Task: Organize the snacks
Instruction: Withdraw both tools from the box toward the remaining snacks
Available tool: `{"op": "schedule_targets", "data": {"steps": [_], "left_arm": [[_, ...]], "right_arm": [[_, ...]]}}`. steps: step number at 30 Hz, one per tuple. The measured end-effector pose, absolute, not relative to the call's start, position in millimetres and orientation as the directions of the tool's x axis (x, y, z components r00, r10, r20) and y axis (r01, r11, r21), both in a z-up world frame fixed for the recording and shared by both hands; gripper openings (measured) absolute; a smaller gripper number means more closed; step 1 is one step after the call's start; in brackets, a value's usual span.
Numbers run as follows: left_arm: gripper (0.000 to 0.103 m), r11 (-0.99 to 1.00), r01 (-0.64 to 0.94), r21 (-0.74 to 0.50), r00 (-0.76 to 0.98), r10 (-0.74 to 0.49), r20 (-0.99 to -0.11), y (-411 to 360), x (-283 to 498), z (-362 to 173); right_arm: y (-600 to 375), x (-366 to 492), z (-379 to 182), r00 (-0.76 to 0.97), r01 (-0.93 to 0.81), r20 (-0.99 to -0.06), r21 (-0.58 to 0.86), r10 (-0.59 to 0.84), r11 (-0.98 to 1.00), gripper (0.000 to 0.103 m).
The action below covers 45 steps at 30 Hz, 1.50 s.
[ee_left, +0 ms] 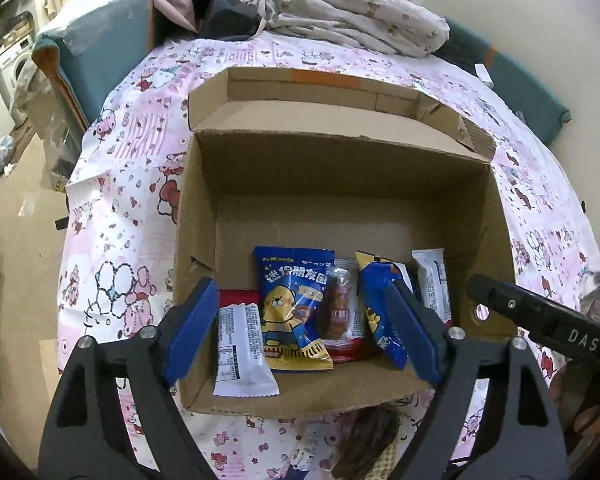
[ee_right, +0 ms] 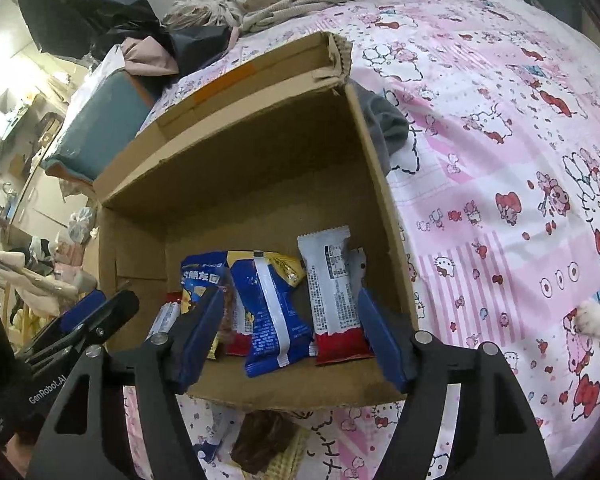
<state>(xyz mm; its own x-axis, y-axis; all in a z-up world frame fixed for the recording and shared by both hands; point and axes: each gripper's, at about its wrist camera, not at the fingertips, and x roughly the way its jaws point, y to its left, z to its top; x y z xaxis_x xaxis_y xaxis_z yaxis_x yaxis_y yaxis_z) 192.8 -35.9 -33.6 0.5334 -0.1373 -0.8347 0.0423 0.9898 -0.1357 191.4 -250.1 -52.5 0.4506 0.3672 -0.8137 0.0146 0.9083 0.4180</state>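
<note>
Pink bedspread [ee_left: 116, 216] holds snack-filled cardboard box [ee_left: 340, 168]; both grippers' fingers gape.

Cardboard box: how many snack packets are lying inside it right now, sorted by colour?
Blue-and-yellow packets: 2
White-and-red packets: 2
Clear packet with a brown snack: 1
Total: 5. A white sliver behind the right-hand white packet may be one more; I cannot tell.
</note>
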Motion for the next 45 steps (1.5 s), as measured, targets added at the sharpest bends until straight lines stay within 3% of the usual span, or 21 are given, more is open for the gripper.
{"op": "schedule_targets", "data": {"steps": [8, 10, 12, 31, 45], "left_arm": [[0.083, 0.99, 0.04, -0.138, 0.568, -0.137, -0.812, -27, 177, -17], [0.083, 0.99, 0.033, -0.139, 0.576, -0.132, -0.807, -23, 172, -13], [0.083, 0.991, 0.029, -0.131, 0.584, -0.123, -0.802, -18, 165, -9], [0.083, 0.996, -0.051, -0.073, 0.513, -0.036, -0.858, 19, 99, -21], [0.083, 0.979, -0.158, -0.132, 0.383, -0.063, -0.922, 38, 94, -57]], "right_arm": [[-244, 177, -43, 0.477, 0.003, -0.8, 0.417, 0.365, 0.909, 0.073], [-236, 167, -36, 0.506, -0.04, -0.791, 0.376, 0.344, 0.926, 0.084], [-230, 158, -30, 0.523, -0.065, -0.786, 0.349, 0.33, 0.935, 0.087], [-222, 101, -49, 0.443, -0.061, -0.8, 0.423, 0.404, 0.904, 0.087], [-242, 89, -108, 0.254, 0.197, -0.854, 0.506, 0.455, 0.84, 0.087]]}}
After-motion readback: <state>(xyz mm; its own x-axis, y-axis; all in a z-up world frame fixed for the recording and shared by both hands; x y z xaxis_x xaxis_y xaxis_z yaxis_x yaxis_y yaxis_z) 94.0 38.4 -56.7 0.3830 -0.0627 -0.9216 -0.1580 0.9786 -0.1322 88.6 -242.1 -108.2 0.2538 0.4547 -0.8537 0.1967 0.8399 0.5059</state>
